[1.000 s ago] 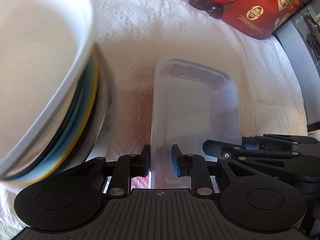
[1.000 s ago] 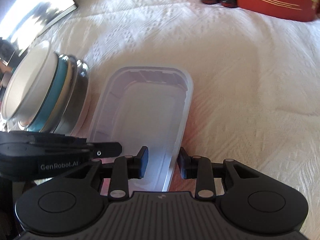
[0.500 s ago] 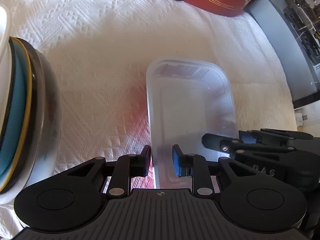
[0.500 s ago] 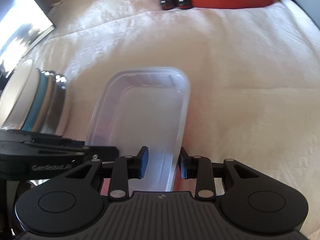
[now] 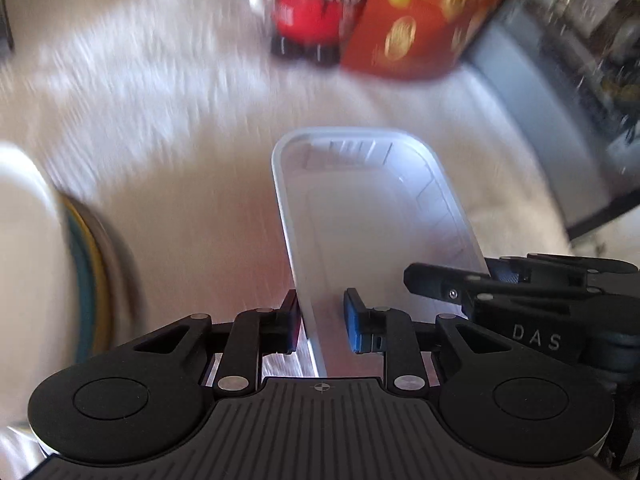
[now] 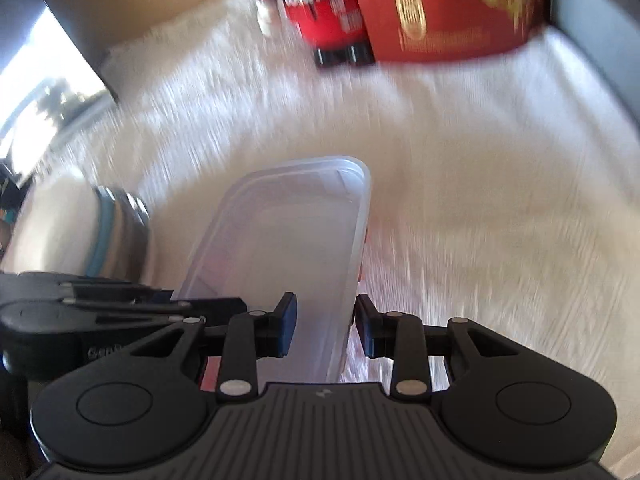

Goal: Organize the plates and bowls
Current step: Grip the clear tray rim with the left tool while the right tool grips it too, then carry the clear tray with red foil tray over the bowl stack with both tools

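A clear rectangular plastic container (image 5: 372, 220) is held by both grippers over the white cloth. My left gripper (image 5: 320, 320) is shut on its left wall near the close end. My right gripper (image 6: 324, 328) is shut on its right wall; the container also shows in the right wrist view (image 6: 292, 240). A stack of bowls and plates, white on top with teal, yellow and steel rims, stands to the left in the left wrist view (image 5: 48, 272) and in the right wrist view (image 6: 80, 232). Both views are blurred by motion.
A red bottle pack (image 5: 316, 4) and a red box (image 5: 416, 20) stand at the far edge of the white tablecloth (image 6: 480, 200). A grey case (image 5: 560, 120) borders the right side. A shiny dark panel (image 6: 48, 92) lies at the far left.
Both grippers have lifted and tilted up with the container; the view now takes in more of the far edge. The bowl stack has slid further left and lower in view.
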Demonstrator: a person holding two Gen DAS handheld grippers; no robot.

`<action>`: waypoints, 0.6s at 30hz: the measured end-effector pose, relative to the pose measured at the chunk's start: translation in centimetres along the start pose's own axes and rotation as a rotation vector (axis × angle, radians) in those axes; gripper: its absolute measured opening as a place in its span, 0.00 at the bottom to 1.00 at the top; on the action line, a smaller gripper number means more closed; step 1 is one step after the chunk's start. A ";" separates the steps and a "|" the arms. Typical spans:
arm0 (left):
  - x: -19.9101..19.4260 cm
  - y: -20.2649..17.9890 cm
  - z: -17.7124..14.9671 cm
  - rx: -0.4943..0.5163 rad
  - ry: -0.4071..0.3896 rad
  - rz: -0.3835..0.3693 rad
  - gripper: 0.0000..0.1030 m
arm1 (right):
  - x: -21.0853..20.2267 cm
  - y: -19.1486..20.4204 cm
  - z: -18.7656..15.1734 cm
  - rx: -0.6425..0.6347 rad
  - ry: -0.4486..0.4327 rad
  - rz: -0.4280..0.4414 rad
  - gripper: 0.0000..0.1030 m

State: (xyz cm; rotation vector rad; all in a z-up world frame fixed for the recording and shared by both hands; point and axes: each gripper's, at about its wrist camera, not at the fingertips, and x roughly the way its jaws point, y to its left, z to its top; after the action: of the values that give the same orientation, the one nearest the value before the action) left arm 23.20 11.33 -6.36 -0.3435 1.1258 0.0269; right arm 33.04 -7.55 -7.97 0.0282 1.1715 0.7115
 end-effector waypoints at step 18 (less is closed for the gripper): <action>-14.6 16.1 -1.1 -0.273 -0.231 0.044 0.25 | -1.1 18.3 5.9 -0.282 -0.088 0.211 0.31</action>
State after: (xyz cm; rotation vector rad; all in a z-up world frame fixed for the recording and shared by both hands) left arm 12.75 28.51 2.06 -0.5443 0.9009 0.2548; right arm 28.75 8.17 2.24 -0.0538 0.9841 1.0477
